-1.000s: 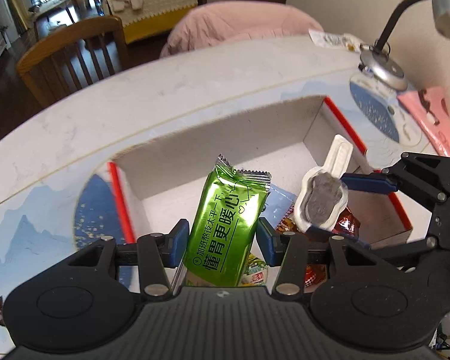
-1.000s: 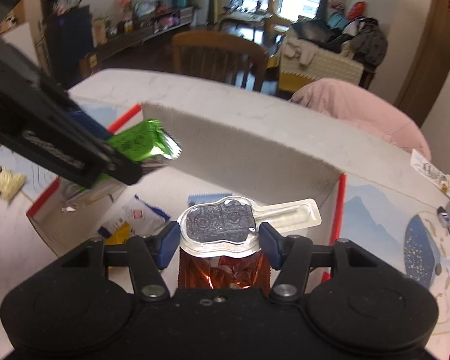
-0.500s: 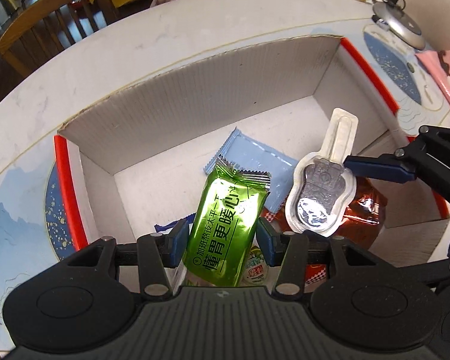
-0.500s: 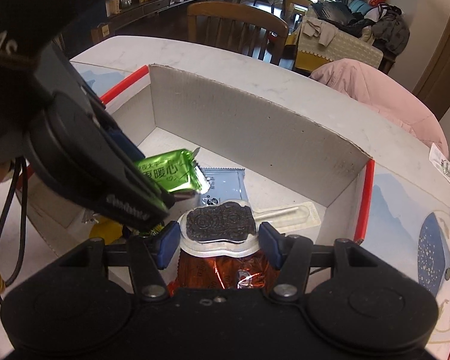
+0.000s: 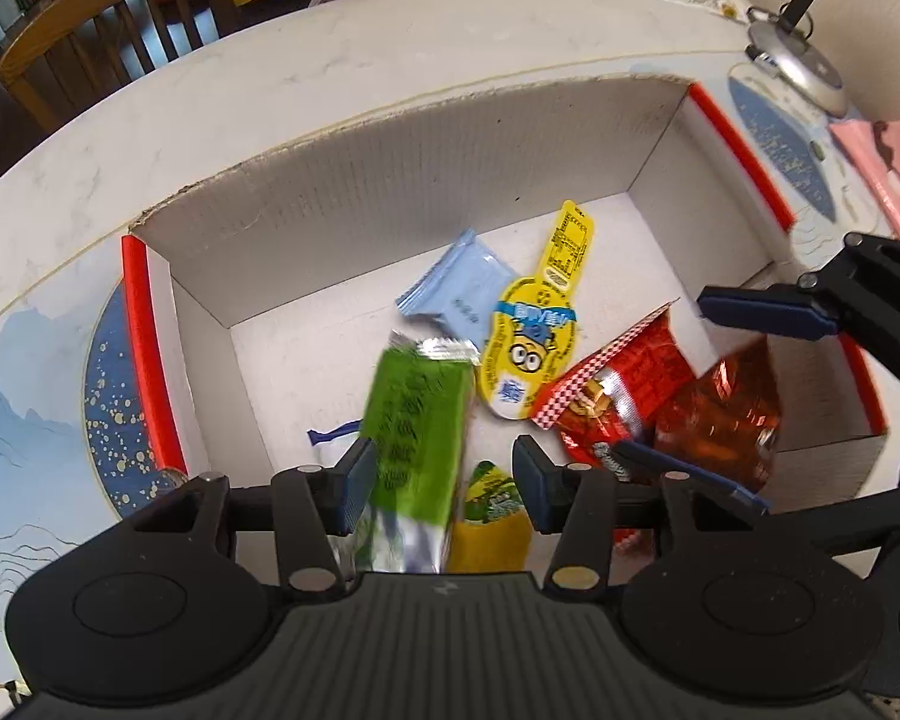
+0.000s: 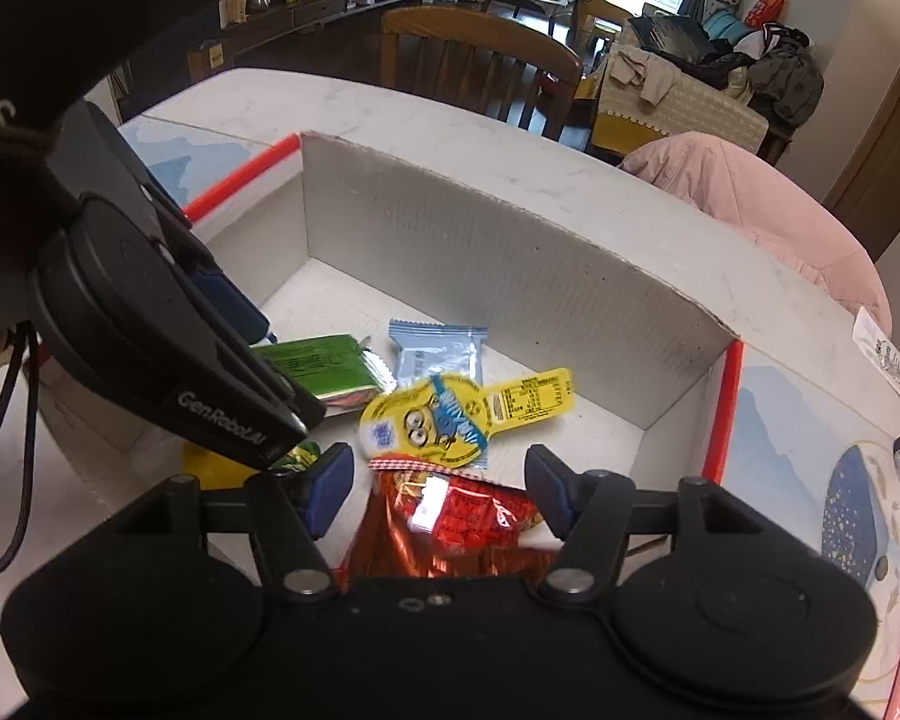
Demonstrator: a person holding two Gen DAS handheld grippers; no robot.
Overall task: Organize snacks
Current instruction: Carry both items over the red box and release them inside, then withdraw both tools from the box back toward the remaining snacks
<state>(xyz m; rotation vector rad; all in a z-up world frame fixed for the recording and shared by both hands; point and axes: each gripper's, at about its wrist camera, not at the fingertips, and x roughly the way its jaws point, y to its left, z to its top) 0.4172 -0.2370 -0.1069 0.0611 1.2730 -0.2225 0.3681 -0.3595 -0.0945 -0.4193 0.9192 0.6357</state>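
In the left wrist view my left gripper (image 5: 438, 486) hangs low inside the cardboard box (image 5: 450, 180). The green packet (image 5: 414, 432) between its jaws is blurred. It leans on the left pad, with a gap at the right pad. My right gripper (image 6: 438, 495) hovers over the box's right part, its jaws opening with nothing pressed between them. The yellow cartoon-printed lolly pack (image 6: 438, 414) lies loose on the box floor ahead of it, overlapping a light blue packet (image 6: 435, 348). Under the right jaws lie a red checked packet (image 6: 468, 510) and an orange foil packet (image 5: 720, 426).
The box has red-edged side walls and stands on a white marble table (image 5: 330, 60). A lamp base (image 5: 792, 60) and a pink item (image 5: 888, 168) sit to its right. A wooden chair (image 6: 480, 54) and a pink cushion (image 6: 750, 204) stand beyond the far edge. A yellow-green snack (image 5: 492, 504) lies below the left jaws.
The right gripper widened and let go of the lolly pack, which now lies yellow face up in the box. The left gripper sank lower, and its green packet skewed left and blurred.
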